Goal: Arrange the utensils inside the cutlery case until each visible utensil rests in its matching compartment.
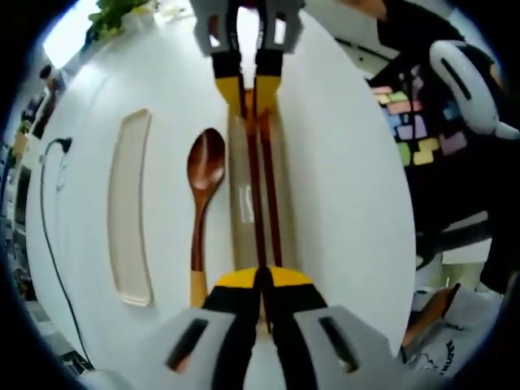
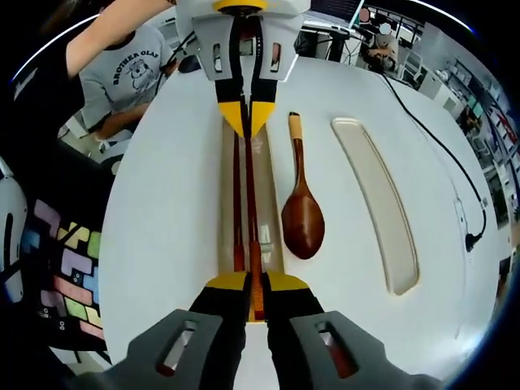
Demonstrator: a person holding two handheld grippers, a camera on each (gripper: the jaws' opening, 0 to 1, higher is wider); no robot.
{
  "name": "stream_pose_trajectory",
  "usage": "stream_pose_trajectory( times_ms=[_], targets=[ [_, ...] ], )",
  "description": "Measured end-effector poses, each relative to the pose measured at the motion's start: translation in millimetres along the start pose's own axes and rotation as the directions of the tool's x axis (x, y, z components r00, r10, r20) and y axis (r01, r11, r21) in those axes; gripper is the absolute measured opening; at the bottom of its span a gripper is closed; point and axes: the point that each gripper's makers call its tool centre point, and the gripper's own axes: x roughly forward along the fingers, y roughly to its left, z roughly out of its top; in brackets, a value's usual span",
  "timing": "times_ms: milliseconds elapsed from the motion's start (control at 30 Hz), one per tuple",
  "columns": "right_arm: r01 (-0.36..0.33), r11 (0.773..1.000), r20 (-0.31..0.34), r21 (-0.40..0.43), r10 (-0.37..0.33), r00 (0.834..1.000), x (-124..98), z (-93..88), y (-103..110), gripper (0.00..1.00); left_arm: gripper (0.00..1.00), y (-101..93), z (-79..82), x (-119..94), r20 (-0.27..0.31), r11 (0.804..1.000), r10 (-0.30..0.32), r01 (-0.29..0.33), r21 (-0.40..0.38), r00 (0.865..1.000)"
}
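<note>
- My desk (image 2: 162,244) is round and white, under bright, even light.
- A black cable (image 2: 443,150) trails across its far side.
- Green leaves (image 1: 122,10) sit past its edge.
- Coloured block-pattern tiles (image 2: 69,280) show on the dark floor.
- Someone in a grey shirt (image 2: 130,69) sits beside it.
</note>
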Motion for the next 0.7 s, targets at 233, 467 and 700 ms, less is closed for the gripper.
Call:
stream_pose_trajectory(
  times_ms=[233,467,700],
  targets=[
    [-0.001,1.000,0.004,0.000,0.001,1.000,1.0,0.1,1.3,0.05,0.03,1.9,-1.3,1.6,-0.006,1.000,0.008,-0.008,0.008,1.000],
    [0.002,1.000,0.009,-0.002,-0.002,1.000,1.1,2.2,-2.7,0.07,0.03,5.0,2.9,2.7,0.024,1.000,0.021,-0.021,0.020,1.000],
    [0.008,1.000,0.000,0.002,-0.008,1.000,1.8,-0.4,-2.0,0.09,0.04,6.2,3.7,-2.2,0.038,0.999,0.031,-0.032,0.024,0.999]
  ],
)
